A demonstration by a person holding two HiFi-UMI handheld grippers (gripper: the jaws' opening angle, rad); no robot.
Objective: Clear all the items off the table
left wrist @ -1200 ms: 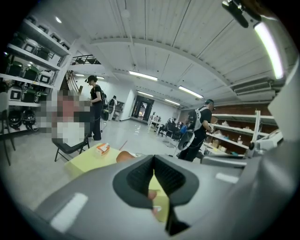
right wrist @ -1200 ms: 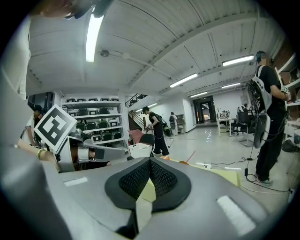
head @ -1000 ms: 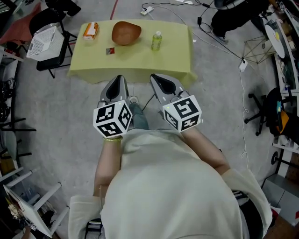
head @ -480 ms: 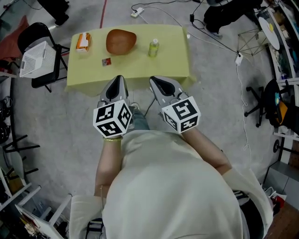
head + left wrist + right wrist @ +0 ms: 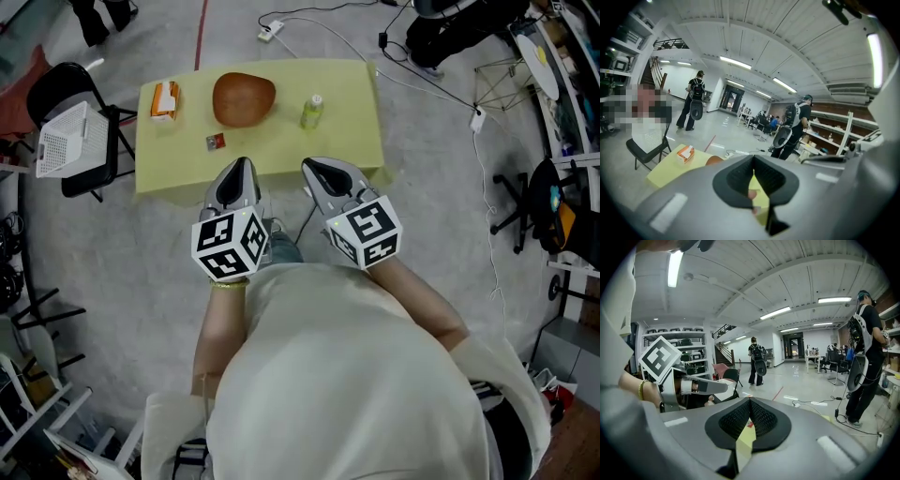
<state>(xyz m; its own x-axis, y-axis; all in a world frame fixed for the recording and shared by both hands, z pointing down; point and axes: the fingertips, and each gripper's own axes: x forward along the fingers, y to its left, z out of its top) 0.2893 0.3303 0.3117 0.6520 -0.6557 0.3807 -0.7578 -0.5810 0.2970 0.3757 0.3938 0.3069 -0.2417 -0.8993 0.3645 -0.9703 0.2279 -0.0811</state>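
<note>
Left gripper [image 5: 241, 167] and right gripper [image 5: 315, 169] are hanging clenched, empty, before the table [image 5: 356, 103]. Bowl [image 5: 244, 98] is sitting mid-table, ahead of left; bottle [image 5: 312, 111] nearer right.

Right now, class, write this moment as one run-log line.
left gripper: shut, empty | right gripper: shut, empty | table: box, bowl, bottle, packet | status: nothing cleared yet

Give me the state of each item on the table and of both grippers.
left gripper: shut, empty, held in the air.
right gripper: shut, empty, held in the air.
orange box: lying on the table's left end.
brown bowl: resting on the table, untouched.
bottle: upright, cap on.
red packet: lying flat near the front edge.
table: yellow cover, four items on it.
</note>
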